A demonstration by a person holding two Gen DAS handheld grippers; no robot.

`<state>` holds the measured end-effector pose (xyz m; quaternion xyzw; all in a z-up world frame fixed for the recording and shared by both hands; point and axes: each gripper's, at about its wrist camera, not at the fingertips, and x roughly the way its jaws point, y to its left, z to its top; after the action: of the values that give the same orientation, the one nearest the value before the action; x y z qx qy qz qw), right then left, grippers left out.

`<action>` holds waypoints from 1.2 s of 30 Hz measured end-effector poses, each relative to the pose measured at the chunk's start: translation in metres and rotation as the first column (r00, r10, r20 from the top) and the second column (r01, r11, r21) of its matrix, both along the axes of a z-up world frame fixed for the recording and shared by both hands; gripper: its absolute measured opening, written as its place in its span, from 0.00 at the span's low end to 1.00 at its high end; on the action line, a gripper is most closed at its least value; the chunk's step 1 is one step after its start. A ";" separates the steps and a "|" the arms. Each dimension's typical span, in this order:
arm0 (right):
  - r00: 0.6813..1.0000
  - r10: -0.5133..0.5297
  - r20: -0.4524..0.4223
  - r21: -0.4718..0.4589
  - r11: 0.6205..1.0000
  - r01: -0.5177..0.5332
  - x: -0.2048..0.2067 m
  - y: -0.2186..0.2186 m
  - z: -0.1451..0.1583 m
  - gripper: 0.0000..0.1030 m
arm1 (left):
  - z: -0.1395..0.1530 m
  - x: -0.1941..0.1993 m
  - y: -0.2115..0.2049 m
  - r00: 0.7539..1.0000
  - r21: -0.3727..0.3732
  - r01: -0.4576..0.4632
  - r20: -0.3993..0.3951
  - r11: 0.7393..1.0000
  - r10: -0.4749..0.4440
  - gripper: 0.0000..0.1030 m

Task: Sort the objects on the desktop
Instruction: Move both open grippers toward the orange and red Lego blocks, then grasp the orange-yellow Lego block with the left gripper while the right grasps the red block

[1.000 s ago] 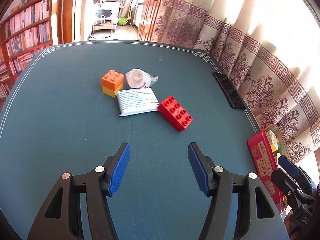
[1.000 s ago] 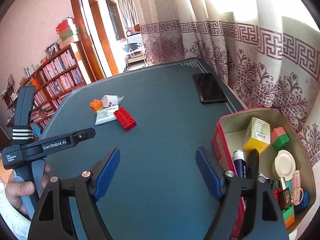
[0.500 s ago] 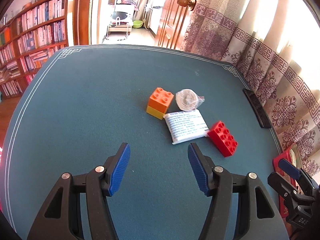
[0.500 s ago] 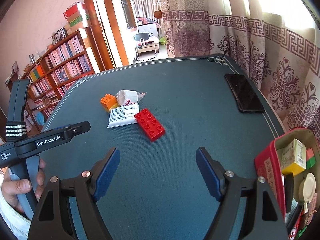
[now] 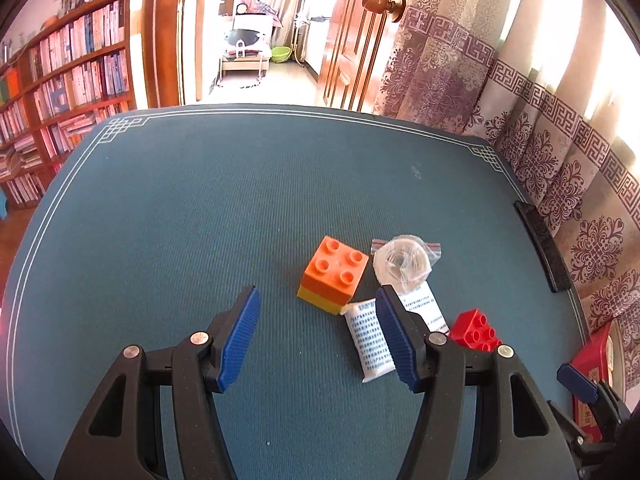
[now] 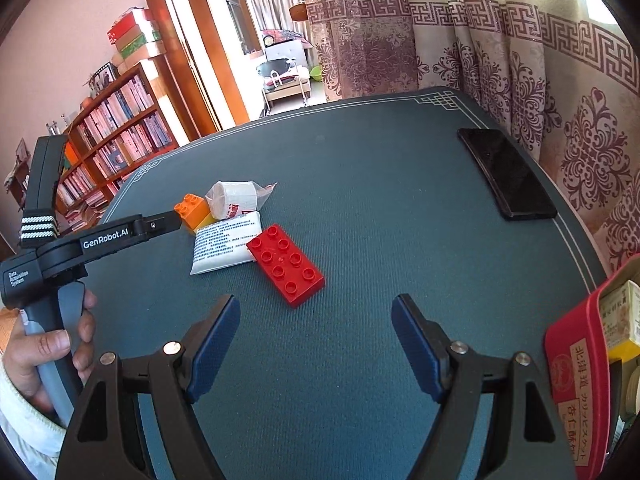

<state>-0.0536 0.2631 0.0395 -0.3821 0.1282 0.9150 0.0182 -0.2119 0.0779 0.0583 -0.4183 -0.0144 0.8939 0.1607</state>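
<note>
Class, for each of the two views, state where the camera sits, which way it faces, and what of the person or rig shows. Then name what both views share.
Left wrist: on the left claw, facing across the table toward the doorway, above the orange block; its own open fingers show, and the right claw's tip at lower right.
Right wrist: on the right claw, facing the red brick and phone; its open fingers and the person's left hand show.
Shared: blocks, white packet, red box.

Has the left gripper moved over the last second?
Yes. The left gripper has advanced toward the orange block, which sat far ahead of its fingers earlier and now lies just beyond them, jaws open.
</note>
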 end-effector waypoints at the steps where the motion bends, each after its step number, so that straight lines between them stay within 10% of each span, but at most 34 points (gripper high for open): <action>1: 1.000 -0.002 -0.002 -0.003 1.000 0.002 0.000 0.001 -0.002 0.79 | 0.000 -0.003 0.004 1.000 -0.004 0.010 -0.006 1.000 -0.010 0.61; 7: 1.000 -0.002 -0.009 -0.015 1.000 0.002 0.001 0.004 -0.007 0.79 | -0.011 -0.019 0.026 0.998 -0.104 0.028 -0.044 0.994 -0.033 0.61; 12: 1.000 0.010 -0.002 -0.013 1.000 -0.010 0.001 0.001 -0.013 0.79 | -0.026 -0.029 0.024 1.000 -0.072 0.017 -0.014 0.997 -0.018 0.61; 14: 1.000 0.019 0.005 -0.008 1.000 -0.019 0.001 -0.002 -0.015 0.79 | -0.032 -0.031 0.023 1.000 -0.056 0.024 0.002 0.998 -0.023 0.41; 36: 0.996 0.088 0.027 0.183 0.979 -0.091 -0.044 -0.039 -0.012 0.78 | -0.011 0.019 -0.006 1.000 0.035 -0.005 -0.001 0.999 0.005 0.40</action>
<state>-0.0981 0.2238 0.0278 -0.3928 0.0257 0.9192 0.0135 -0.1925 0.0716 0.0476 -0.4152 -0.0308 0.8940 0.1657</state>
